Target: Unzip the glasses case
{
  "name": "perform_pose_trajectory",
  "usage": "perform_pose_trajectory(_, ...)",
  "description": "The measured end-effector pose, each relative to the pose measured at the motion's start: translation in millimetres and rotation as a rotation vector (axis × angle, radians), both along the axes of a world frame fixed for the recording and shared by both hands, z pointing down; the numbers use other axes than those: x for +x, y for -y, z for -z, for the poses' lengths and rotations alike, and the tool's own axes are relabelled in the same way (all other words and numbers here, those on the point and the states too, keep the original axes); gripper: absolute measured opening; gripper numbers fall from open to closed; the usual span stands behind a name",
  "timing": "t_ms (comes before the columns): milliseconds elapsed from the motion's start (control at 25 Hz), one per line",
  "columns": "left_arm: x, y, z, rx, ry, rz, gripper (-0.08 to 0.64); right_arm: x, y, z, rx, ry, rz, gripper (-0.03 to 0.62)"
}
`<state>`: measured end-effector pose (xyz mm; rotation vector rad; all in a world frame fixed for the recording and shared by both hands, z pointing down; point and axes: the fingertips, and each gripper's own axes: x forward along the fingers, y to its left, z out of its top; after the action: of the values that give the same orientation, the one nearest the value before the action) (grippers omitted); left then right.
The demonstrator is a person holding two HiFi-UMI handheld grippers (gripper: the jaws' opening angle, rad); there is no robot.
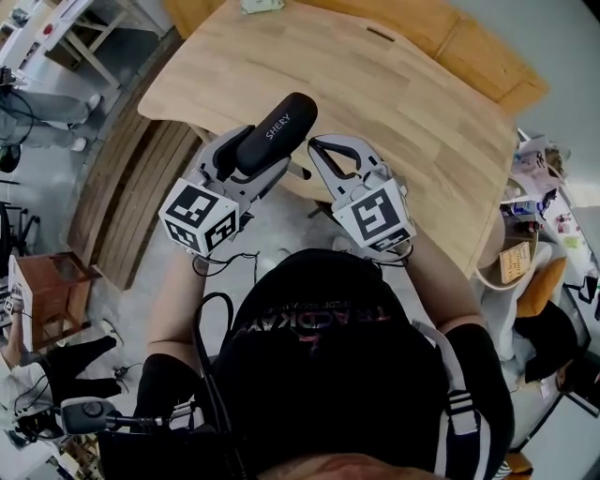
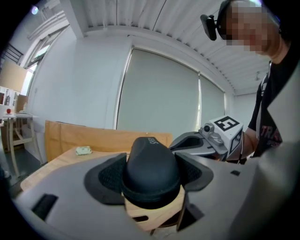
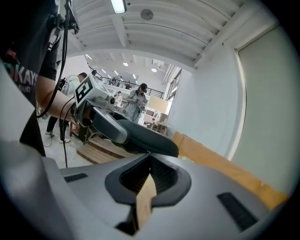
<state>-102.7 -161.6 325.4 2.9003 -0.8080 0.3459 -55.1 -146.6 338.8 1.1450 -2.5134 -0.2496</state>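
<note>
The black oval glasses case (image 1: 277,131), printed with white lettering, is off the bench and held in the air by the left tool (image 1: 246,157). Seen from the head, the case slants up and away from the person above the near edge of the light wooden bench (image 1: 375,84).

In the left gripper view the left tool (image 2: 151,176) is clamped on the case (image 2: 151,161). Its two dark ribbed pads (image 2: 108,176) press the case's sides, and the rounded end points at the camera.

The right tool (image 1: 317,142) sits just beside the case on the person's right. In the right gripper view its jaws are drawn together, meeting at the tips (image 3: 150,157) right against the underside of the case (image 3: 145,136). I cannot tell whether a zip pull is pinched between them.

The right tool (image 2: 187,143) also shows in the left gripper view, reaching in from the side.

Each tool carries a white cube with black square markers, on the left (image 1: 199,217) and on the right (image 1: 375,217), both near the person's chest.

A small pale green object (image 1: 261,5) lies on the far side of the bench, well apart from the tools.
</note>
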Motion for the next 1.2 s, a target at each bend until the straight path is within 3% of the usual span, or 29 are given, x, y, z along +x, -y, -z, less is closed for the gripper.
perform_pose_trajectory(400,-1.7,-32.8,9.8,0.064,-0.042,-0.193,0.331,33.1,-6.6,10.7,0.000,-0.047,-0.016,0.020)
perform_pose_trajectory(720,-0.4,-62.0,16.2,0.095,-0.040,-0.342,0.328,44.1,-19.9,16.0,-0.028,-0.081,0.073,0.020)
perform_pose_trajectory(880,0.4,-72.1,23.9,0.098,-0.039,-0.408,0.327,45.0,-25.6,25.0,-0.048,-0.079,0.161,0.020)
perform_pose_trajectory(960,-0.6,-79.6,27.9,0.098,-0.044,-0.442,0.327,43.7,-32.3,28.4,-0.038,-0.123,0.229,0.020)
perform_pose_trajectory(1080,-2.5,-98.1,33.8,0.079,-0.059,-0.507,0.325,44.1,-53.3,32.1,-0.024,-0.251,0.399,0.020)
perform_pose_trajectory(1200,-2.6,-115.3,38.8,0.052,-0.076,-0.574,0.325,47.7,-74.4,36.0,-0.091,-0.260,0.535,0.020)
